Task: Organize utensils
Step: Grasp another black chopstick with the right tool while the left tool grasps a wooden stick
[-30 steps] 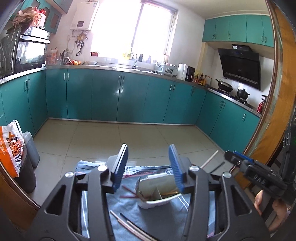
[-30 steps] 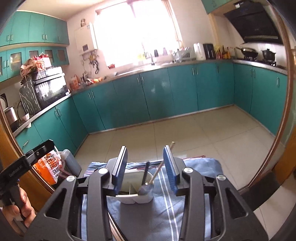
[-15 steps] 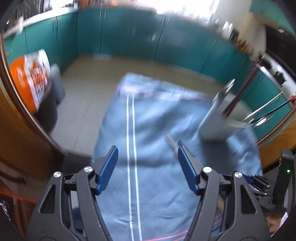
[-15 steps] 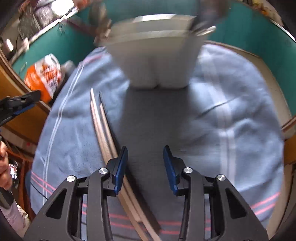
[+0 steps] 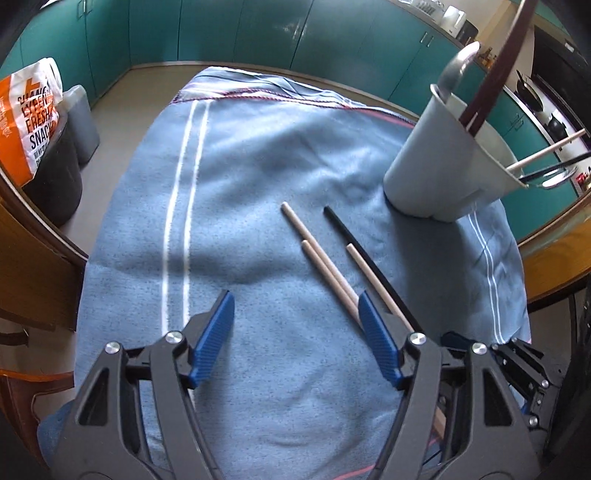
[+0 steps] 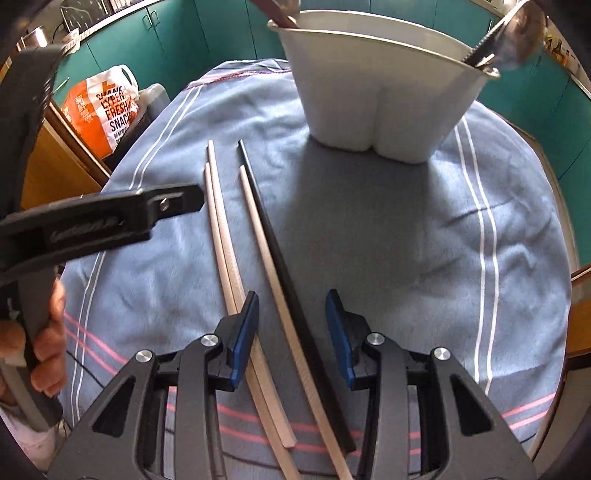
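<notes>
Three pale wooden chopsticks [image 6: 225,236] and one black chopstick [image 6: 273,240] lie side by side on a blue striped cloth [image 6: 406,240]. Behind them stands a white utensil holder [image 6: 373,96] with a spoon, a knife and more sticks in it. My right gripper [image 6: 291,317] hovers open over the near ends of the black stick and the pale one beside it. My left gripper [image 5: 295,321] is open above the cloth, its right finger over the pale chopsticks [image 5: 321,258]. The holder [image 5: 439,166] is at the far right in that view, beyond the black stick [image 5: 365,258].
The cloth covers a round wooden table [image 5: 554,258]. An orange snack bag [image 5: 33,118] and dark containers sit on the floor to the left. Teal cabinets [image 5: 258,33] line the walls. A hand [image 6: 44,332] holds the left gripper's handle at the right view's left edge.
Both grippers have tilted down from the room toward the table and drawn back from the holder. The chopsticks now lie under their fingers. Both stayed open.
</notes>
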`<act>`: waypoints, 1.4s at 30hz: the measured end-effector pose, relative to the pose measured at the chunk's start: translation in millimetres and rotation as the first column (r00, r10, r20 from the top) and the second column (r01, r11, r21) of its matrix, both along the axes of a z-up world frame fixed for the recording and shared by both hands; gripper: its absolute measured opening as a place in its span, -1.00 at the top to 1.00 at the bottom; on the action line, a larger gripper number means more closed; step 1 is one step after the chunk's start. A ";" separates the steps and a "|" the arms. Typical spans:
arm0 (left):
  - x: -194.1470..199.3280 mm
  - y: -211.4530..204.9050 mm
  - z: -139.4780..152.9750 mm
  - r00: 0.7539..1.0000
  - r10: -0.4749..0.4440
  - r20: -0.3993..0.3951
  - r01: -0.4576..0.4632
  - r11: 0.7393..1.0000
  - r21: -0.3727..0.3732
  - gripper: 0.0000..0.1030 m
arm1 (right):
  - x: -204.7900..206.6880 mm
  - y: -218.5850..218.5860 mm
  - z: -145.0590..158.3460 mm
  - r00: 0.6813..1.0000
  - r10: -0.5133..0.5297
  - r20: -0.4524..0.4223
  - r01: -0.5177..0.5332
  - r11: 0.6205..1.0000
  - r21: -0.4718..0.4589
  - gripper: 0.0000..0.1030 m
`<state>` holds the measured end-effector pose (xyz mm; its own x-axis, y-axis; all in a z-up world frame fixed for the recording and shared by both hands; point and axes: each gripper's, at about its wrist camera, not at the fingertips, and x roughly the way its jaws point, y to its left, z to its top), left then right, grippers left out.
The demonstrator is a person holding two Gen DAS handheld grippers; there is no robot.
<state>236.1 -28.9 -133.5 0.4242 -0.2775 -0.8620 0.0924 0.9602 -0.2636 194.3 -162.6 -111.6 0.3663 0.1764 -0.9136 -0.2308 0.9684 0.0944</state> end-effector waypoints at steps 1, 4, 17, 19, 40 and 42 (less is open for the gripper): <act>0.4 -0.7 -0.1 1.000 -0.002 0.000 0.002 1.000 0.003 -0.36 | -3.5 -1.4 0.1 1.000 0.004 -0.008 -0.004 1.000 0.015 0.45; 1.9 -2.0 0.9 1.000 -0.002 0.000 0.002 1.000 -0.006 -0.36 | -8.4 0.9 0.0 0.999 0.021 -0.026 -0.020 0.999 0.041 0.73; 4.3 -5.2 5.1 1.000 -0.018 0.012 0.017 1.000 0.007 -0.36 | -20.9 -72.9 4.9 0.980 -0.194 -0.034 0.197 0.974 0.115 0.85; 6.5 -6.5 5.2 1.000 -0.024 0.013 0.024 1.000 0.018 -0.36 | -24.4 -80.6 3.6 0.976 -0.215 -0.038 0.218 0.968 0.124 0.85; 59.6 -26.0 1.4 0.999 0.029 0.043 -0.035 0.988 0.148 0.36 | 13.7 -65.0 17.4 0.966 -0.239 0.095 0.236 0.971 0.045 0.53; 59.4 -23.4 0.0 0.998 0.022 0.053 -0.029 0.991 0.134 0.74 | 20.7 -60.8 14.2 0.967 -0.237 0.099 0.232 0.971 0.055 0.40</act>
<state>295.5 -52.3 -133.5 0.4746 -0.1488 -0.8675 0.0779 0.9888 -0.1270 215.0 -223.4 -97.4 0.4945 0.1125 -0.8618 -0.0083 0.9921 0.1248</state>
